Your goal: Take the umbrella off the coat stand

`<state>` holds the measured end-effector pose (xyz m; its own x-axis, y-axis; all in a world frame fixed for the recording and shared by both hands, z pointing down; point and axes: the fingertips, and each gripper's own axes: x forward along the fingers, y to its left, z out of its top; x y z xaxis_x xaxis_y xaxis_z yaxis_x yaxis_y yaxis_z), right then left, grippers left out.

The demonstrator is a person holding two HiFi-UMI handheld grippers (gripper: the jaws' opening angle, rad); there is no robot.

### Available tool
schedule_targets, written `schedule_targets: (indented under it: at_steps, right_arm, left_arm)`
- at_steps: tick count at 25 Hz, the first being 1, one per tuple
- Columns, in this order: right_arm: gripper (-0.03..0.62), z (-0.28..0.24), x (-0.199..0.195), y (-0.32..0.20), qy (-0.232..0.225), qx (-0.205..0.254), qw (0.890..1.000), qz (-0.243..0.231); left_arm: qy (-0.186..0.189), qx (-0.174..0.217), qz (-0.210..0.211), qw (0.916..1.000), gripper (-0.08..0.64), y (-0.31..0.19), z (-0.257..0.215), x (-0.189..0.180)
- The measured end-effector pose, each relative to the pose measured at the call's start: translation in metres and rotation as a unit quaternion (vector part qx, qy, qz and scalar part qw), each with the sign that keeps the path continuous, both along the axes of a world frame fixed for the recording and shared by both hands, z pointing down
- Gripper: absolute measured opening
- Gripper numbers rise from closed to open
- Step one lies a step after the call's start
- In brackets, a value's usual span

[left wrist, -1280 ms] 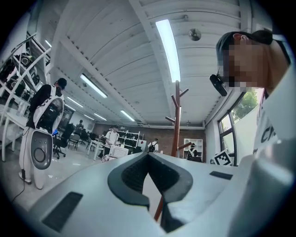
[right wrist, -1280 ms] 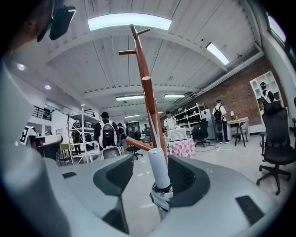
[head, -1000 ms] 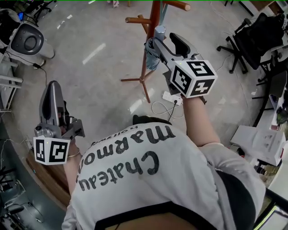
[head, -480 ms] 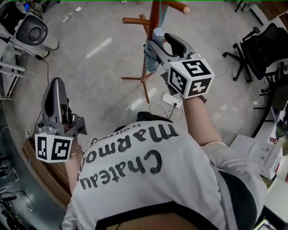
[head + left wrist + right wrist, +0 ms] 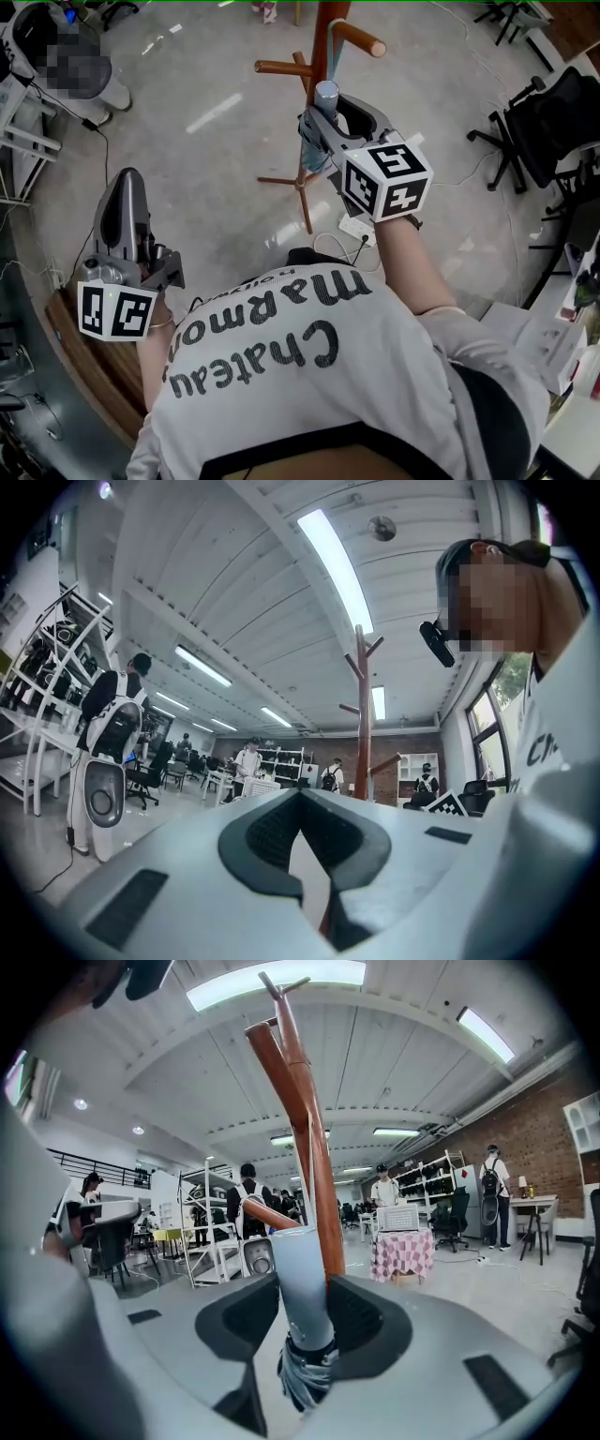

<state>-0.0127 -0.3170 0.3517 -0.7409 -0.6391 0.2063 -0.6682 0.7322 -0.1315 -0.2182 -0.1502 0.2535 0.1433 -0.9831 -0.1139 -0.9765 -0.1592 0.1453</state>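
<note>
Noting the right gripper just closing onto the handle of the umbrella, upright beside the coat stand pole, we judged a firm squeeze necessary before lifting.

- A glossy grey floor lies under me, with pale streaks of light on it.
- A white power strip lies on that floor, a thin white cable looped just beside it.
- Black office chairs stand off to my right.
- A grey-and-white standing machine is off to my left.
- A small table under a pink checked cloth carries a white basket.
- White shelving racks, a brick wall and ceiling strip lights ring the hall, and people stand far off.
</note>
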Motion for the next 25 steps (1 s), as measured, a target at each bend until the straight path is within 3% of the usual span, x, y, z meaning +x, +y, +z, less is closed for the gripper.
schedule_targets:
  at_steps: [5, 14, 25]
  right_arm:
    - [0.169, -0.002, 0.000, -0.001, -0.007, 0.000, 1.000, -0.004]
    - [0.161, -0.002, 0.003, 0.004, 0.040, -0.013, 0.999, 0.007]
    - [0.158, -0.008, 0.011, 0.005, 0.014, -0.023, 0.999, 0.033]
  left_arm:
    - [-0.007, 0.007, -0.008, 0.9999, 0.021, 0.002, -0.005, 0.000]
    - [0.001, 0.033, -0.021, 0.9992, 0.021, 0.010, -0.018, -0.004]
    - [-0.002, 0.045, -0.033, 0.9984, 0.021, 0.018, -0.025, -0.013]
